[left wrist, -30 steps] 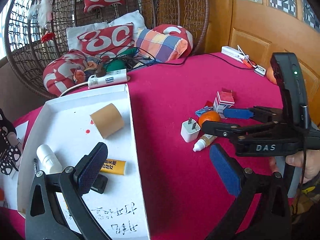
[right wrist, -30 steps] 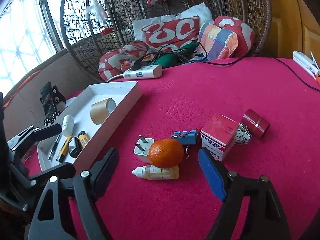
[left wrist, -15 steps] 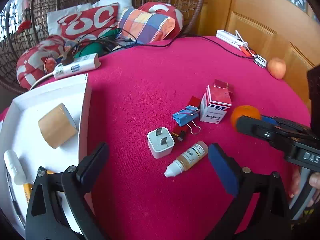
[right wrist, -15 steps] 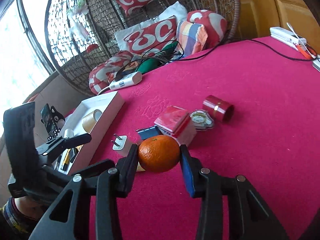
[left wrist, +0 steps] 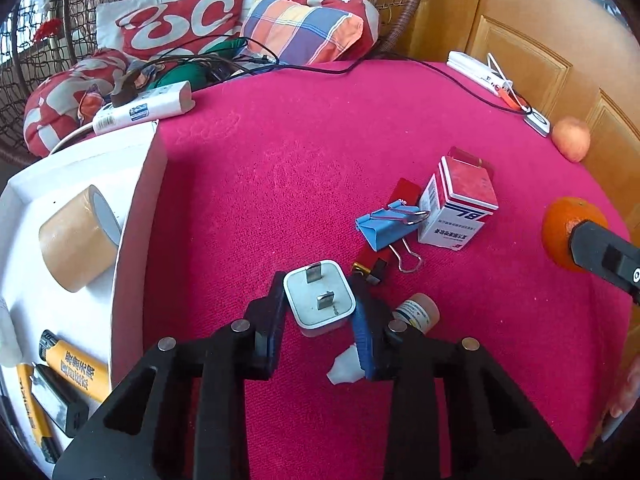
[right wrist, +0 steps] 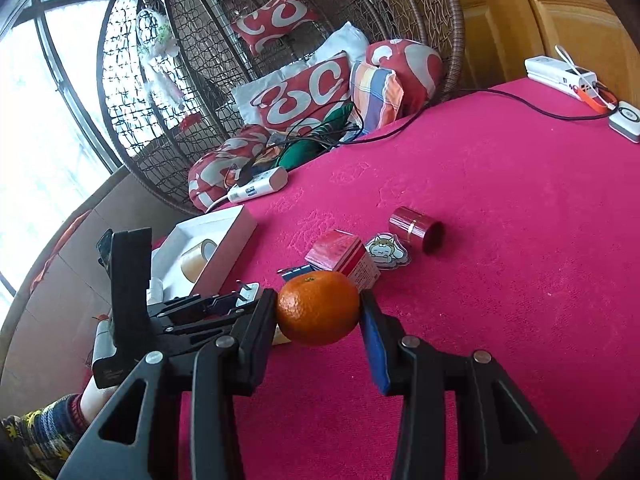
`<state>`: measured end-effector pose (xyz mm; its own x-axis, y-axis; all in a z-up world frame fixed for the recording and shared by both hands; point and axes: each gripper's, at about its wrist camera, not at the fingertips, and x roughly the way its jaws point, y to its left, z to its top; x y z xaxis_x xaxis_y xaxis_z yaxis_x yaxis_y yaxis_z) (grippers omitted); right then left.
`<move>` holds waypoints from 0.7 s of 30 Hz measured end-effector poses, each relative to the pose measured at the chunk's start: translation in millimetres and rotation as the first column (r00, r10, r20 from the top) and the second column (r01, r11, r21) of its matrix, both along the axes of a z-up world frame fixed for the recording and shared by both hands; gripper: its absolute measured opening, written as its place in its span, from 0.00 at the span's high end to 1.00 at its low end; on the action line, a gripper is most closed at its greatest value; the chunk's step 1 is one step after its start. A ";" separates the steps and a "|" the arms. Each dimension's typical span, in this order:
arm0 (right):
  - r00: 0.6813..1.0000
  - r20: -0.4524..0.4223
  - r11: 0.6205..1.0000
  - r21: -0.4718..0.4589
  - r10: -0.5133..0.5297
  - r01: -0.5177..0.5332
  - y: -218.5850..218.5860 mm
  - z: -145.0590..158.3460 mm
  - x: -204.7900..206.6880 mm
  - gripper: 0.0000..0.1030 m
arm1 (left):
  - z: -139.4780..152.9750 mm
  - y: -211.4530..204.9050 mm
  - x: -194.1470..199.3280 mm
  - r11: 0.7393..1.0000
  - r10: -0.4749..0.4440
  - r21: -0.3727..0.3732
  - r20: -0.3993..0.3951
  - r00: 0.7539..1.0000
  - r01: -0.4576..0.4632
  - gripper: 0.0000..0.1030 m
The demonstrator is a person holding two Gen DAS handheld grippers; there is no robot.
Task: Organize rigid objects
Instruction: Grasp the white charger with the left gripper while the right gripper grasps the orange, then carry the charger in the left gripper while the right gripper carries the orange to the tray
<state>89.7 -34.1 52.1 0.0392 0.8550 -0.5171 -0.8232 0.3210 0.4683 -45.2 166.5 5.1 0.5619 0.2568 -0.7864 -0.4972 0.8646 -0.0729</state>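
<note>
My left gripper [left wrist: 319, 304] is shut on a white plug adapter [left wrist: 320, 300] that rests on the pink tablecloth. A small dropper bottle [left wrist: 414, 312] lies just right of it. My right gripper [right wrist: 319, 312] is shut on an orange [right wrist: 318, 308] and holds it above the cloth; the orange also shows at the right edge of the left wrist view [left wrist: 568, 232]. A white tray [left wrist: 140, 216] at the left holds a tape roll [left wrist: 76, 240], yellow lighters [left wrist: 72, 366] and a pen.
A blue binder clip [left wrist: 386, 228], a red-and-white box [left wrist: 460, 208] and a red strip lie in mid-table. A red cylinder [right wrist: 416, 232] and a cartoon sticker [right wrist: 386, 250] lie beyond. A power strip [left wrist: 144, 110], cables, cushions and an apple [left wrist: 570, 138] sit at the edges.
My left gripper swung from the tray to the plug adapter and shut on it. My right gripper shut on the orange and lifted it away to the right.
</note>
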 end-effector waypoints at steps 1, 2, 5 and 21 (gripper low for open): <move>1.000 0.008 1.000 0.007 0.002 -0.002 -1.4 2.8 -1.4 0.60 | 2.9 -2.8 -3.8 1.000 -0.002 0.002 0.013 1.000 0.002 0.71; 1.000 0.016 1.000 0.016 0.001 -0.002 -2.0 6.0 -2.3 0.60 | 6.8 -6.0 -8.1 1.000 -0.008 0.000 0.029 1.000 0.008 0.71; 1.000 0.030 0.999 0.045 0.001 -0.002 -4.9 16.3 -5.0 0.60 | 23.7 -16.8 -21.8 1.000 -0.018 0.016 0.079 0.997 0.017 0.71; 0.996 0.084 0.995 0.087 0.041 -0.048 -1.4 44.5 -33.7 0.60 | 84.9 -40.6 -74.5 0.998 -0.037 0.055 0.259 0.965 0.024 0.71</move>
<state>56.0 -35.6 96.6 0.0392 0.8991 -0.4359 -0.8723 0.2436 0.4239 -119.7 125.9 90.1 0.7532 0.2721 -0.5989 -0.4403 0.8849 -0.1517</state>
